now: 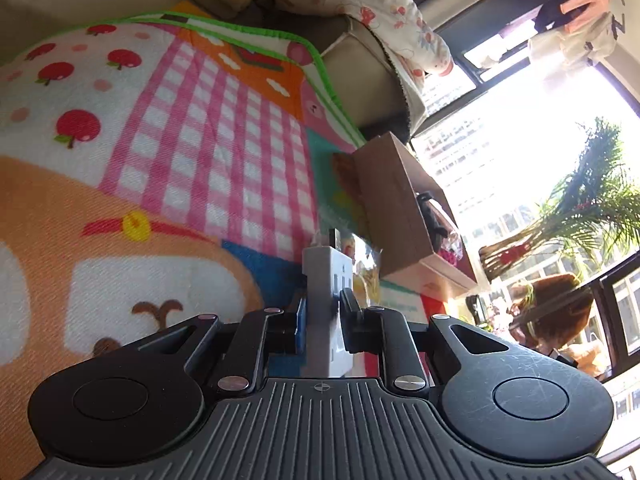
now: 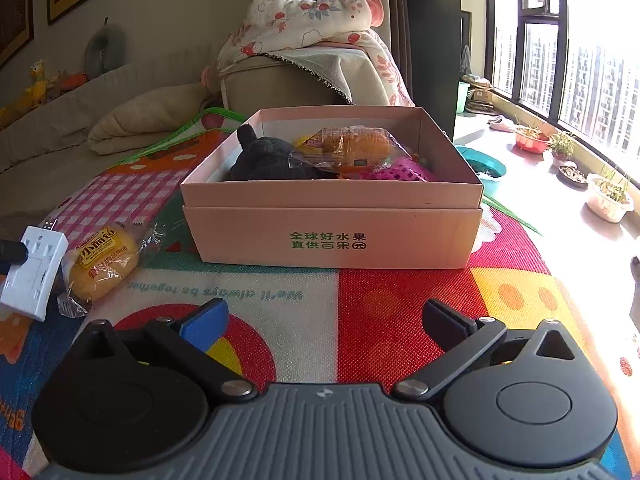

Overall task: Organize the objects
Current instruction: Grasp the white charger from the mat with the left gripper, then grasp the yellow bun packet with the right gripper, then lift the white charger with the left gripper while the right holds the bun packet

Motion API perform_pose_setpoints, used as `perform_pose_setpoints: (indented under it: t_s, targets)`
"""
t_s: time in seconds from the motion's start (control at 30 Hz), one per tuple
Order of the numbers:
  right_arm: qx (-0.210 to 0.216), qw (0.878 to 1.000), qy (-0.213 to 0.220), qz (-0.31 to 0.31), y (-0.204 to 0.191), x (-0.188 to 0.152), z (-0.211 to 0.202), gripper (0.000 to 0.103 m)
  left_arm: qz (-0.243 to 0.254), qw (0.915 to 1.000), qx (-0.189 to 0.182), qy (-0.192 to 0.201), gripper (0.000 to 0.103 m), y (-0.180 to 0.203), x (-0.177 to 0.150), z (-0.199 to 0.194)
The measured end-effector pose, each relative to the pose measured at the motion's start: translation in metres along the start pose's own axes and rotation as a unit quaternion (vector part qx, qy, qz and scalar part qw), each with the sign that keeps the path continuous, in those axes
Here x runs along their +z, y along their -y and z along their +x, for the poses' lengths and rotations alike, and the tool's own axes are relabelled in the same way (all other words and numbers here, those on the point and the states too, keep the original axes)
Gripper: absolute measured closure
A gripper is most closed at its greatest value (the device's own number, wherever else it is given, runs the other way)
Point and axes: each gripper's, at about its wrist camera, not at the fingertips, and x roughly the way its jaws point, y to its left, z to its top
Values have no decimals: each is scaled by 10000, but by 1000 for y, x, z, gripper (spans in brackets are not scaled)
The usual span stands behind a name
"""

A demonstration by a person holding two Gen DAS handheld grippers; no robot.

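My left gripper (image 1: 325,308) is shut on a white power adapter (image 1: 328,300), tilted on its side above the colourful mat (image 1: 180,140). The adapter also shows in the right wrist view (image 2: 34,270) at the far left, held by the left gripper's dark fingers (image 2: 10,254). A wrapped yellow bun (image 2: 102,260) lies on the mat beside it. A pink cardboard box (image 2: 332,236) stands ahead, holding a dark plush toy (image 2: 264,158), a wrapped orange bun (image 2: 348,146) and a pink basket (image 2: 396,174). My right gripper (image 2: 324,320) is open and empty, low over the mat (image 2: 380,304) before the box.
A beige sofa with a floral blanket (image 2: 312,28) stands behind the box. A windowsill at the right carries several plant pots (image 2: 610,196) and a teal bowl (image 2: 486,168). A beige cushion (image 2: 148,116) lies at the mat's far left.
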Motion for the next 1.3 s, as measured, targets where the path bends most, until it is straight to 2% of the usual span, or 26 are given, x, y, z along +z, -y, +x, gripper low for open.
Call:
perform_pose_setpoints:
  t_s: [0.07,0.13,0.23,0.3,0.37,0.43,0.5,0.57,0.6,0.63,0.67,0.77,0.83,0.93,1.07,1.1,1.17,1.23,1.3]
  targets:
    - [-120,9998,-50,-162,-7,1,1,0,237,9986,461,49,78,-5,-12,-13]
    - [-60,9997,-84,-242,-17,3,0,0,483,9951,862,90,77,-7,-20,-19]
    - [802,9961,-371,66,-41,18,2,0,904,9887,1157,293,75,-2,-22,-25]
    - [1201,9908,-545,309,-61,31,9,0,1237,9795,1519,467,75,7,-22,-25]
    - [1510,9836,-831,522,-85,44,24,0,1542,9719,1708,498,76,16,-26,-23]
    - [1550,9813,-1016,531,-108,51,40,0,1640,9703,1720,449,77,21,-30,-23]
    - [1333,9844,-1098,348,-132,55,54,0,1579,9729,1639,419,78,21,-34,-28]
    - [1261,9855,-1132,115,-144,54,58,17,1530,9740,1614,439,78,20,-39,-34]
    - [1296,9853,-1112,60,-146,54,55,21,1481,9751,1588,457,78,20,-41,-37]
    - [1330,9852,-1085,0,-145,53,50,30,1408,9770,1533,466,78,19,-43,-40]
    - [1323,9857,-1040,-88,-144,51,44,33,1287,9802,1432,466,78,17,-45,-43]
    - [949,9917,-710,-500,-133,39,17,34,906,9883,1162,391,78,12,-47,-41]
    - [773,9931,-574,-676,-118,30,3,35,749,9902,1130,331,78,10,-46,-32]
    - [582,9940,-455,-805,-91,15,-21,35,777,9904,1114,245,72,16,-41,-13]
    - [328,9963,-353,-713,-48,-4,-45,35,1168,9868,1111,124,72,38,-28,21]
    - [318,9966,-328,-681,-38,-8,-50,33,1298,9857,1070,81,70,44,-25,32]
    - [205,9980,-196,-562,-23,-15,-54,13,1541,9830,998,0,66,58,-19,54]
    - [116,9988,-103,-460,-16,-19,-54,7,1835,9775,1040,-10,64,72,-16,72]
    - [79,9993,-82,-344,-10,-23,-50,7,2211,9686,1135,-17,64,90,-18,87]
